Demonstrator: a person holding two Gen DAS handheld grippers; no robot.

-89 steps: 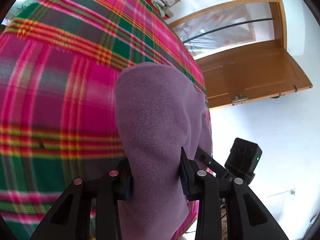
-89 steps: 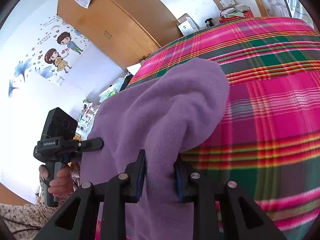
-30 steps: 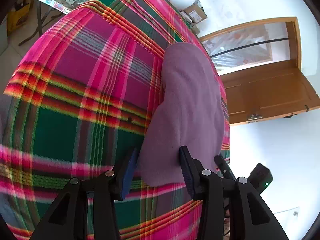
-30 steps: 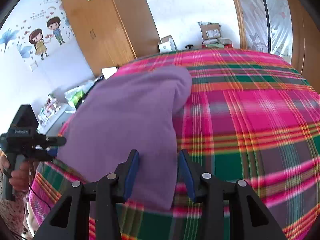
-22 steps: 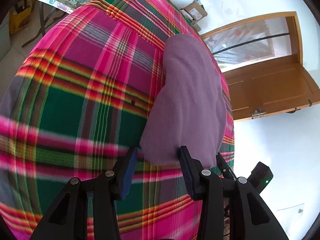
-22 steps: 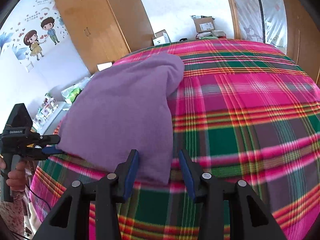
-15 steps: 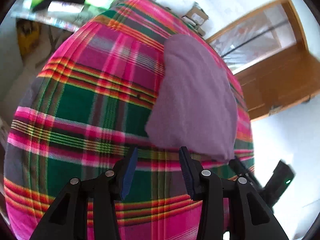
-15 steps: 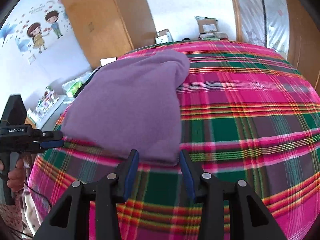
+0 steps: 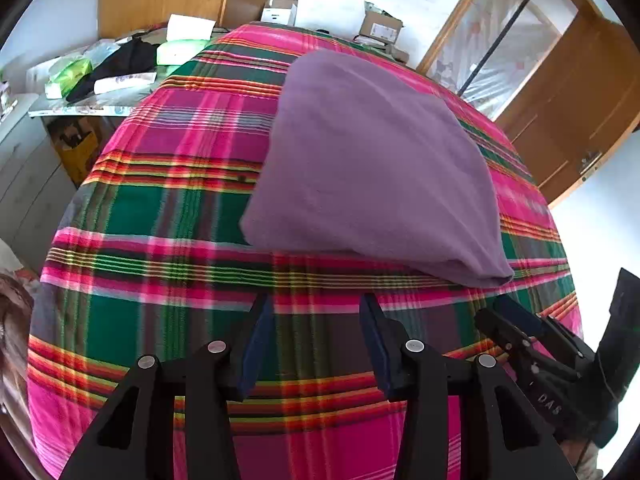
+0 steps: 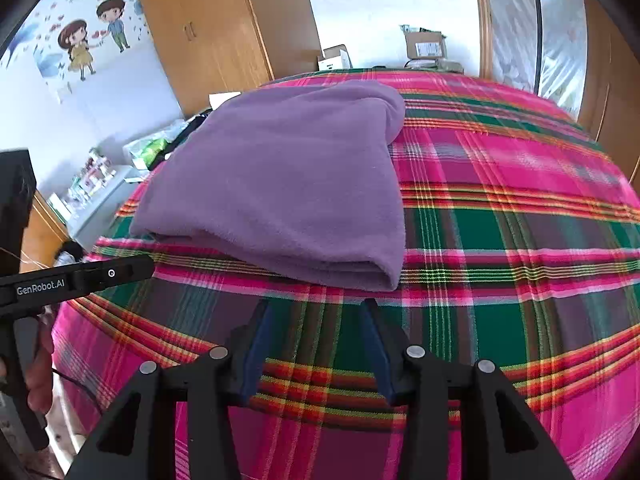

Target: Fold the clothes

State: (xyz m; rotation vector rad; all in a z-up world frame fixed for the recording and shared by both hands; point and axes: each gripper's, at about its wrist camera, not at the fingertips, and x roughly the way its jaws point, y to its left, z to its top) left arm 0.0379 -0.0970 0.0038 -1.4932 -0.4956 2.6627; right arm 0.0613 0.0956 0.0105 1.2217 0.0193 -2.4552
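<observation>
A purple fleece garment lies folded flat on the plaid bedcover. My left gripper hovers short of the garment's near edge, its jaws opening with nothing between them. My right gripper stands just before the garment's near right corner, its jaws opening too and empty. The right gripper shows at the lower right of the left wrist view. The left gripper shows at the left of the right wrist view, held by a hand.
A cluttered side table with papers, boxes and dark cloth stands left of the bed. A wooden wardrobe and cardboard boxes are behind it. A wooden door stands to the right.
Both grippers have let go of the purple garment and drawn back from it. The garment now lies flat on the bed, clear of both pairs of fingers.
</observation>
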